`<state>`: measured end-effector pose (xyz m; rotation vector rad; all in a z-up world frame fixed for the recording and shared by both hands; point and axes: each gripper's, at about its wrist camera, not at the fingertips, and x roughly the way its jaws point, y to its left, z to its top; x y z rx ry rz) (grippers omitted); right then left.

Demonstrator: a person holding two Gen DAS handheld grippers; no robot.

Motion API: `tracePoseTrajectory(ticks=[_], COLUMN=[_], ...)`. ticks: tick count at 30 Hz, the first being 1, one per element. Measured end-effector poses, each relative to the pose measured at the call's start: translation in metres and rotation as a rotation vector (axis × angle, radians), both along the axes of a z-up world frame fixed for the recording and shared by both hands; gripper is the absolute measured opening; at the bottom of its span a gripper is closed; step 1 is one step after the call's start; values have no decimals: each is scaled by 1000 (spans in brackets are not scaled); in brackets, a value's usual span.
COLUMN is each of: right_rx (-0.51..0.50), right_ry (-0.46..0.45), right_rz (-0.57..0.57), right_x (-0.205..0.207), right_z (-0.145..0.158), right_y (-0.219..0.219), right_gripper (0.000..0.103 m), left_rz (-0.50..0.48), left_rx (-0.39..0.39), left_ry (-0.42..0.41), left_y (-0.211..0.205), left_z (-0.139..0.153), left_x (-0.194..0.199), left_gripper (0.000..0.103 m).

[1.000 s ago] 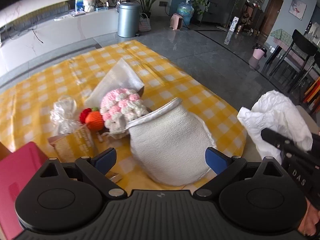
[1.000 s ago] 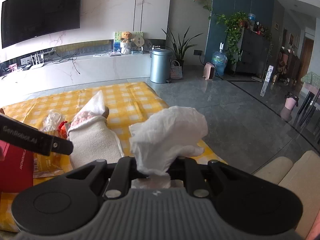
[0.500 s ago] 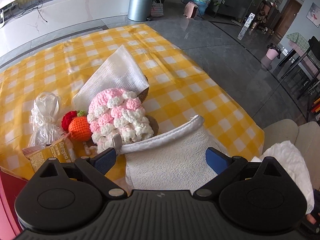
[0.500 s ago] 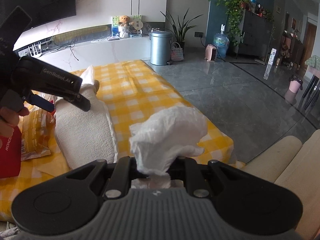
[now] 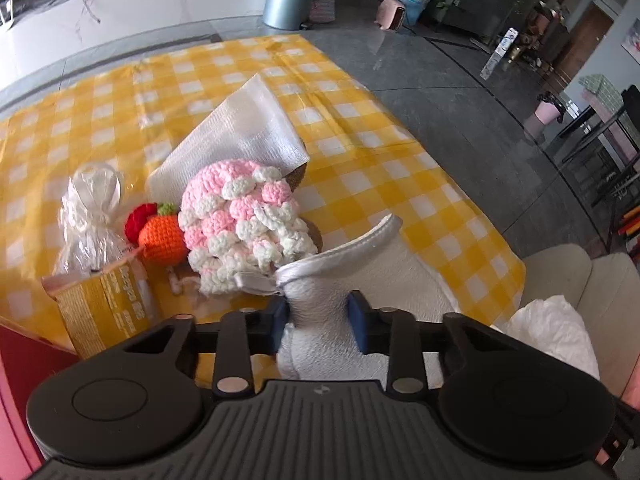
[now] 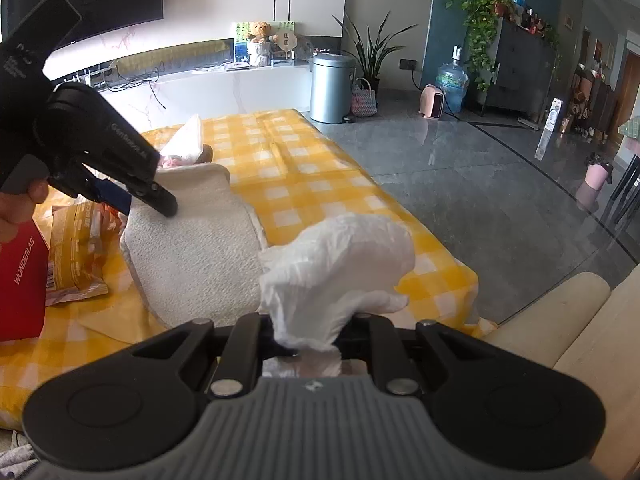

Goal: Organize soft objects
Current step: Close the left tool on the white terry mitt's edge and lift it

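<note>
pouch: white fleecy pouch (image 5: 384, 280) lies on the yellow checked cloth (image 5: 360, 160) near its front right corner, mouth toward the pink-and-white crochet piece (image 5: 240, 220).
edges: cloth ends just right of the pouch; grey floor (image 6: 480, 200) beyond lies open; a beige cushion (image 6: 580, 340) sits by the corner.
left gripper: left gripper (image 5: 318, 316) is closing, blue pads pinching a fold of the pouch near its rim.
right gripper: right gripper (image 6: 308, 340) is clamped on a crumpled white tissue (image 6: 340, 264), held above the cloth's edge.
contents: pouch interior can't be seen.
left view only: orange crochet fruit (image 5: 162, 238), clear bag (image 5: 90, 216), white napkin (image 5: 232, 140).
right view only: red box (image 6: 20, 280), person's hand (image 6: 20, 208).
</note>
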<state>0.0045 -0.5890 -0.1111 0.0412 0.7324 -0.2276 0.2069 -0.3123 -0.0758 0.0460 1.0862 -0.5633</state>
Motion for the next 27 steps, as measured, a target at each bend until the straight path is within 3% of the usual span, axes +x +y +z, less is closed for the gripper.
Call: tracePoseTrajectory(ticks=[1,5,9,16,27], right_rx=[-1,-10,-16,-13,-36], right_ry=[1,-3,-6,-22,-93], right_rz=[0,7,12,14,78], right_x=[0,0,0,-10,-28], right_z=[0,2,4,17,65], right_y=[0,4,8,13,53], right_gripper=[13,13,13,13,12], left_rz=[-6,-12,-59,-50,-12], left_rx=[3,-49,-51,-166,-177], left_ry=[-10,5,-21,-3,-56], left_y=[3,17,21,46,96], left_z=[2,15,22,51,111], left_x=[-1,-4,-14,-28,-62], left_gripper=[9,9,8,8,8])
